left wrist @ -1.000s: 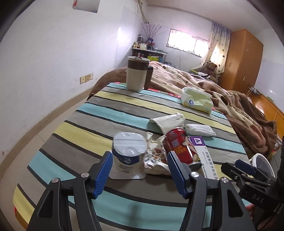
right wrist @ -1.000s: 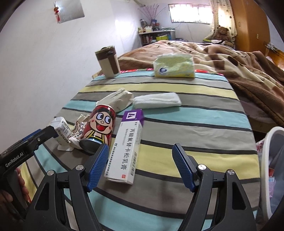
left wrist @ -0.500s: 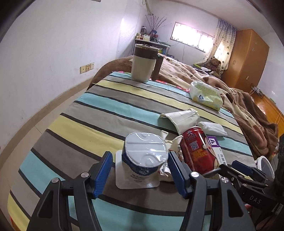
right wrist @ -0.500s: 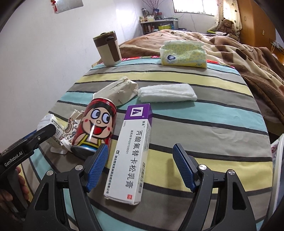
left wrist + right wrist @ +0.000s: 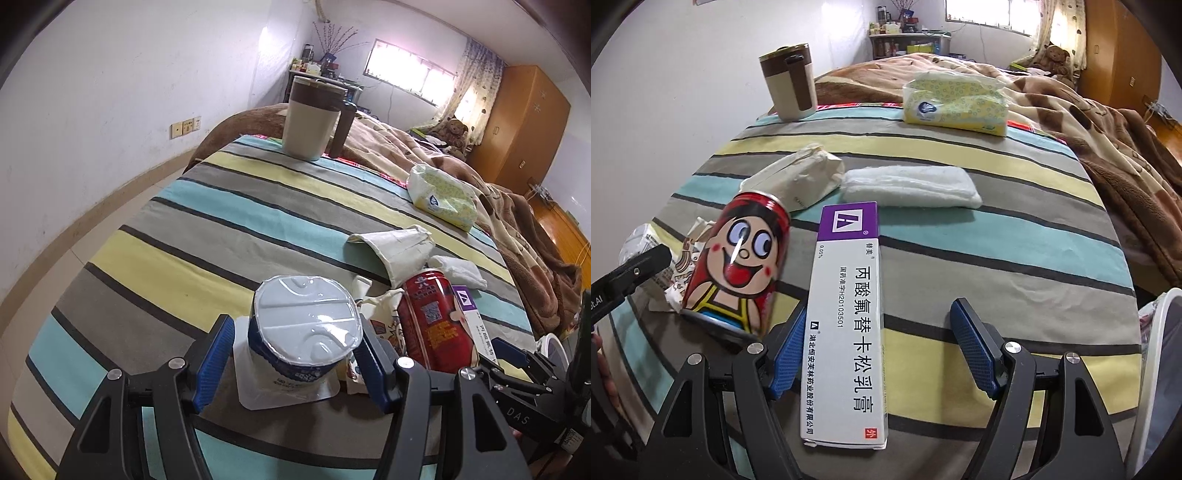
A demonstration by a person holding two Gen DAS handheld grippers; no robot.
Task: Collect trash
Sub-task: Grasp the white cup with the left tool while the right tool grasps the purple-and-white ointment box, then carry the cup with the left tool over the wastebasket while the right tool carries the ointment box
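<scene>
A white and blue yogurt cup (image 5: 304, 338) with a foil lid stands upside down on the striped cloth. My left gripper (image 5: 295, 363) is open, with the cup between its blue fingers. Beside it lie a crumpled wrapper (image 5: 384, 325) and a red cartoon can (image 5: 434, 325), which also shows in the right wrist view (image 5: 740, 264). My right gripper (image 5: 881, 356) is open around the near end of a white and purple ointment box (image 5: 846, 306). A crushed paper cup (image 5: 798, 177) and a folded white tissue (image 5: 910, 186) lie beyond.
A brown and cream mug (image 5: 314, 114) stands at the table's far edge, with a yellow tissue pack (image 5: 955, 101) to its right. A white bin (image 5: 1160, 369) stands past the table's right edge. A bed with a brown blanket (image 5: 1108, 122) lies behind.
Both grippers have moved forward and lower. The yogurt cup now sits between the left fingers, and the ointment box has come between the right fingers.
</scene>
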